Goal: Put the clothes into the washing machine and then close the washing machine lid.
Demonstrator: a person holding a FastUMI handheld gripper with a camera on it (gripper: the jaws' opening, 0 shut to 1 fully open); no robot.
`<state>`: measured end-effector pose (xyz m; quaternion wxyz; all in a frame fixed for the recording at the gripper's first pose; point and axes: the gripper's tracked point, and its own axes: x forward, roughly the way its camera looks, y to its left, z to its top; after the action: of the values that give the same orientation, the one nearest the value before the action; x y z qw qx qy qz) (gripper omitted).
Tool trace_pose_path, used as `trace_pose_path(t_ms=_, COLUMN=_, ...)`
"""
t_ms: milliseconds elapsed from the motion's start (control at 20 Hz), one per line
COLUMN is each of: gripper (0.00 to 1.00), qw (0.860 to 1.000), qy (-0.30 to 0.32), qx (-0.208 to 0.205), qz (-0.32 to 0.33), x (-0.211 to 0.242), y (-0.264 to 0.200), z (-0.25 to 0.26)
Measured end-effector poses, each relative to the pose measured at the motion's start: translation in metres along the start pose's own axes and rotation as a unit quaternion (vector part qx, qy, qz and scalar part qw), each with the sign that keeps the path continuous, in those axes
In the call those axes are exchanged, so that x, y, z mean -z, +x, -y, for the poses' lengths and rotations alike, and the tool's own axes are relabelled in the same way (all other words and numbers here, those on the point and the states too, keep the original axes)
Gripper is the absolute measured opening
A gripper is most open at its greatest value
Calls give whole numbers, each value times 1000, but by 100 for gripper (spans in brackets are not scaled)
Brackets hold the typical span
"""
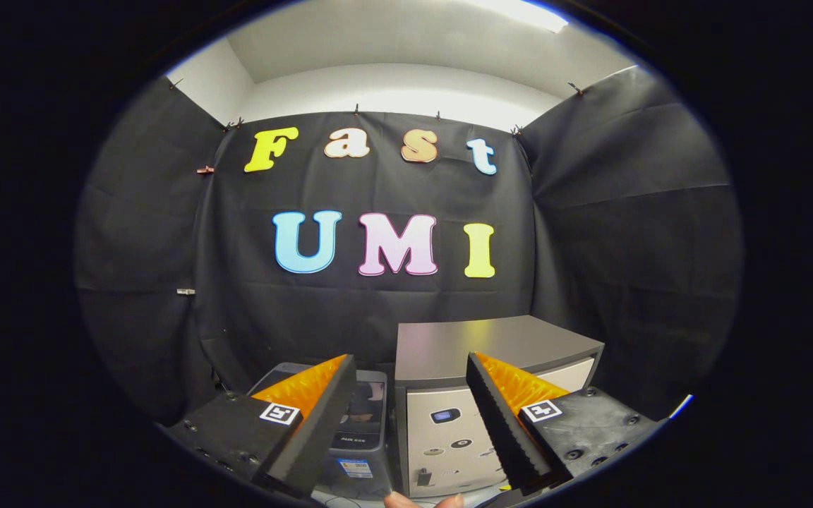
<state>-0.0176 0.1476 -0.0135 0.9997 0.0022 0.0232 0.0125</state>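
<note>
1. Washing machine [371,423] — a small dark-framed unit with a glassy lid, standing low in the booth just beyond the left finger [308,430], partly hidden by it; whether the lid is open or shut cannot be told.
2. Black cloth [371,310] hangs as the booth's back and side walls, with pale wall and ceiling above it.
3. To the right of the machine, touching or just beside it, stands a pale cabinet [449,430] with a flat grey top.
4. The gripper [406,423] has its fingers spread wide, nothing between them — machine and cabinet lie beyond the gap.
5. Fingertips of a person's hand [424,501] peek in below the fingers.
</note>
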Motion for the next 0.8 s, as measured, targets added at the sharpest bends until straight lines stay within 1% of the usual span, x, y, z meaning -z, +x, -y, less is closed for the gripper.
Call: trace_pose_path(t_ms=800, gripper=98, qw=1000, qy=1, qx=-4, qz=3, x=-1, y=1, z=-4)
